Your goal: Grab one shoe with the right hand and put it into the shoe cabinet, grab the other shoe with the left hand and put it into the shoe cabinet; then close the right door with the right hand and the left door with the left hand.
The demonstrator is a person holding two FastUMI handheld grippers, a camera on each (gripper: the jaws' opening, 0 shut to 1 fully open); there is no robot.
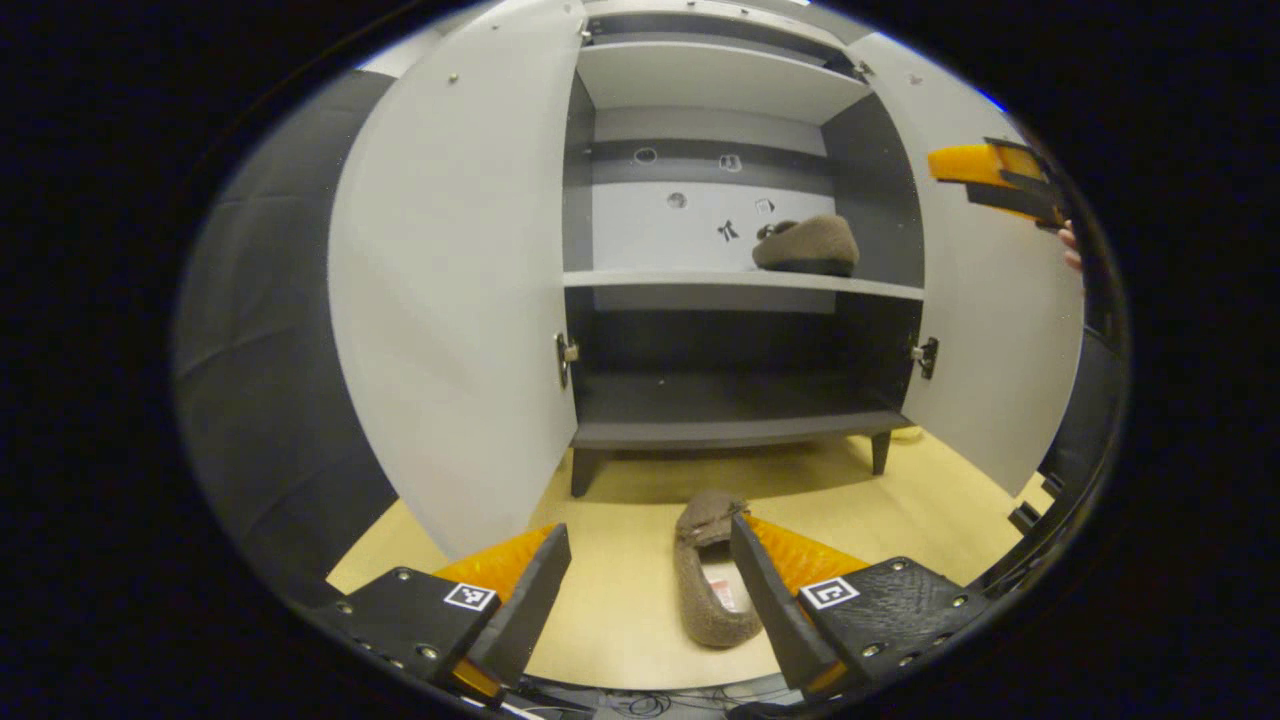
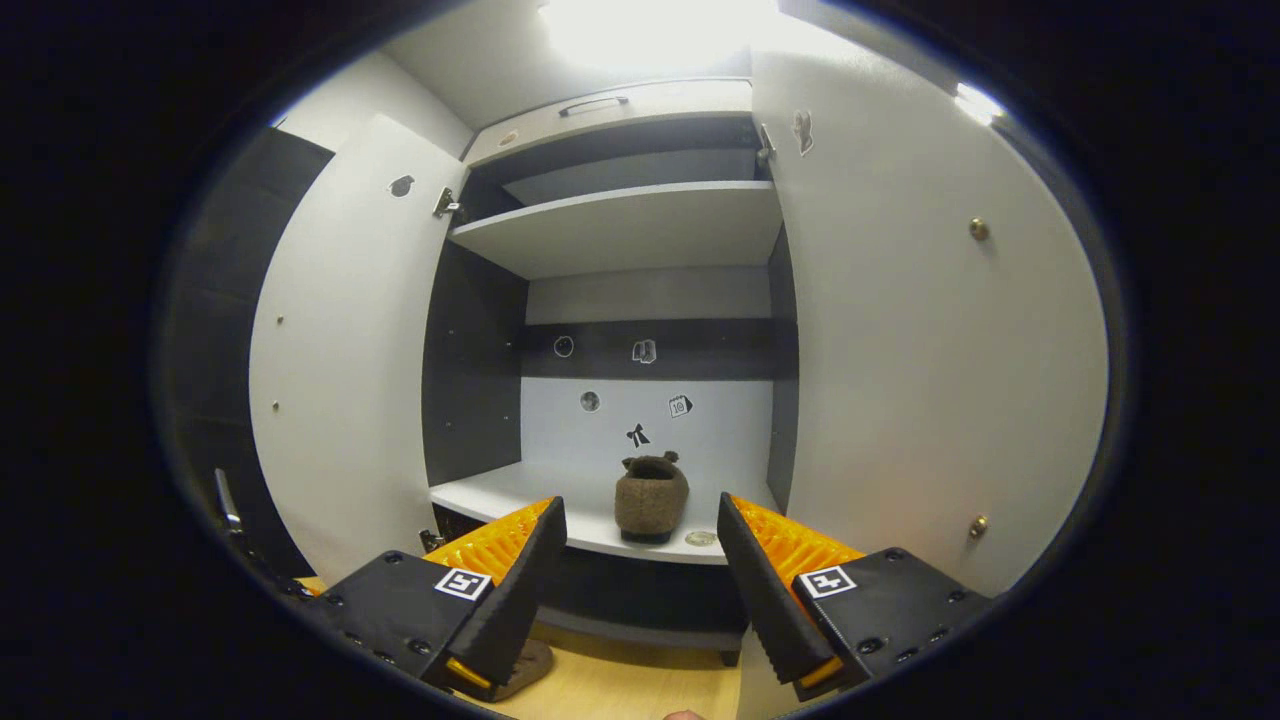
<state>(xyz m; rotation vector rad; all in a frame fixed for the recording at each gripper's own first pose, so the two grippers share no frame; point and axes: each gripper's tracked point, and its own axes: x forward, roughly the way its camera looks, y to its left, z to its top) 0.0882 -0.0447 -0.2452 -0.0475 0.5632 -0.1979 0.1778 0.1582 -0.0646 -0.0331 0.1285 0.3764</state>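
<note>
1. Shoes are split between two places: one slipper (image 2: 651, 497) sits on the middle shelf (image 1: 740, 283) of the shoe cabinet (image 1: 700, 90), toward its right side, and the other slipper (image 1: 708, 580) lies on the wooden floor (image 1: 620, 600) just in front of the cabinet.
2. Left gripper (image 1: 650, 585) hangs low over the floor in front of the cabinet with its jaws spread and nothing between them; the floor slipper lies just beside its right finger, with the heel end near the tip.
3. Right gripper (image 2: 640, 580) is held in front of the middle shelf, jaws spread and empty, apart from the shelved slipper. In the left gripper view it appears beside the right door (image 1: 1000, 330).
4. Both doors are wide open; the left door (image 1: 450, 300) stands just beside the left gripper's side of the cabinet.
5. By the look of it, the next step is the left-hand pickup, with both door closings not yet done.
6. Risks from here, as a judgement:
   - The floor slipper is off-centre to the jaws, so closing now could pinch only its soft edge and let it slide out or fold.
   - A loose hold could drop it before the shelf.
   - Lifting toward the cabinet, the gripper or slipper could knock the left door or shelf front.
   - Setting it in carelessly could shove the shelved slipper.
</note>
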